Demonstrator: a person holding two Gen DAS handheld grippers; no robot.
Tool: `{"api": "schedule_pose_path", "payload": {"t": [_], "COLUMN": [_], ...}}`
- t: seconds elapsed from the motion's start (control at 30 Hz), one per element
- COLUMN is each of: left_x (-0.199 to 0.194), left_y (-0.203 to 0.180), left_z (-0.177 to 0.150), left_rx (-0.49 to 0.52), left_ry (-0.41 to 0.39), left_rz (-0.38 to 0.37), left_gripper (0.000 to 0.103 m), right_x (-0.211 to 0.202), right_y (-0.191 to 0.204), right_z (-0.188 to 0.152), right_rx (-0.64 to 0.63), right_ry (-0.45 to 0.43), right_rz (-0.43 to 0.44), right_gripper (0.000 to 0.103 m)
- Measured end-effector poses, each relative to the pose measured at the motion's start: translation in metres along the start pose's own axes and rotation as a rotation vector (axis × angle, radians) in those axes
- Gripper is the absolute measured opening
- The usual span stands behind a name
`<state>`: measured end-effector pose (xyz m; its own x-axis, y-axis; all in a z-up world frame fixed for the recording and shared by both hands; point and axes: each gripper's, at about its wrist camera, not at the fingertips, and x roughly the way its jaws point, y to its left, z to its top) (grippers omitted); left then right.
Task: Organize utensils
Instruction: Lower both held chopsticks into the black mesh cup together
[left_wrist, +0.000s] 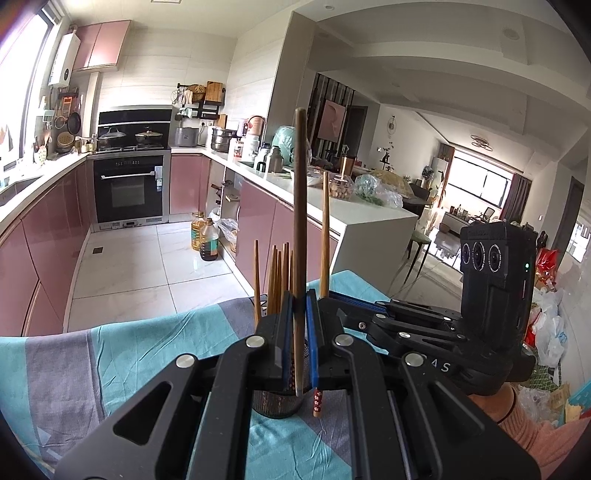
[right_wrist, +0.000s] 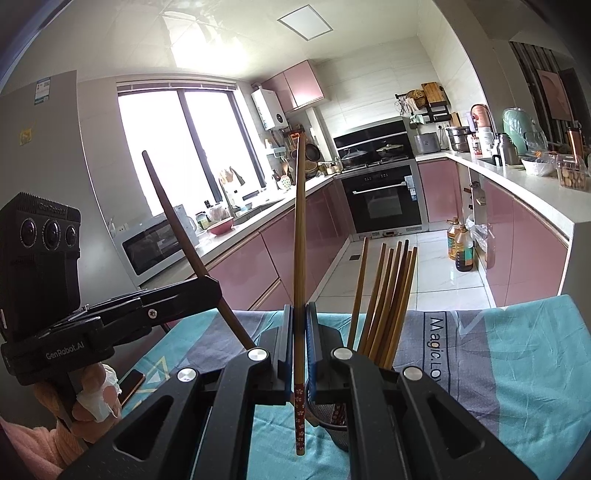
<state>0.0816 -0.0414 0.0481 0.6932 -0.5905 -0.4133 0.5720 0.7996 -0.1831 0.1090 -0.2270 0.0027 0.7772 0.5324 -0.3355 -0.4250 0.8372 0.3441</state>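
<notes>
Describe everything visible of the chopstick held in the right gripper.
The light chopstick is a slim wooden-looking stick, pale brown along most of its length, with a dark red band of small white flowers at its thick lower end. It stands nearly upright, thin tip up, clamped between the shut blue-padded fingers of the right gripper. Its decorated end hangs beside the dark mesh holder, outside it by the left wrist view, above the teal and grey cloth; whether it touches the cloth is unclear.
</notes>
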Motion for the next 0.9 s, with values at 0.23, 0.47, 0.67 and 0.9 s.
{"api": "schedule_pose_path", "payload": {"t": [0.23,0.47,0.67,0.9], "left_x": [0.005,0.007,0.008,0.016], "left_y": [-0.002,0.003,-0.003,-0.001], "left_z": [0.008,0.014,0.018,0.022], "left_rx": [0.001,-0.001,-0.002,-0.001], "left_ry": [-0.007,-0.003,-0.001,0.017], "left_rz": [0.012,0.031,0.041,0.050], "left_gripper": [0.008,0.008,0.008,0.008], "right_x": [0.003,0.006,0.010,0.017], "right_y": [0.000,-0.002,-0.004,-0.007], "right_z": [0.003,0.006,0.007,0.009], "right_rx": [0.001,0.006,0.014,0.016], "right_ry": [-0.004,-0.003,-0.004,-0.002], "right_rz": [-0.005,-0.017,-0.031,-0.046], "right_gripper": [0.005,0.005,0.005,0.005]}}
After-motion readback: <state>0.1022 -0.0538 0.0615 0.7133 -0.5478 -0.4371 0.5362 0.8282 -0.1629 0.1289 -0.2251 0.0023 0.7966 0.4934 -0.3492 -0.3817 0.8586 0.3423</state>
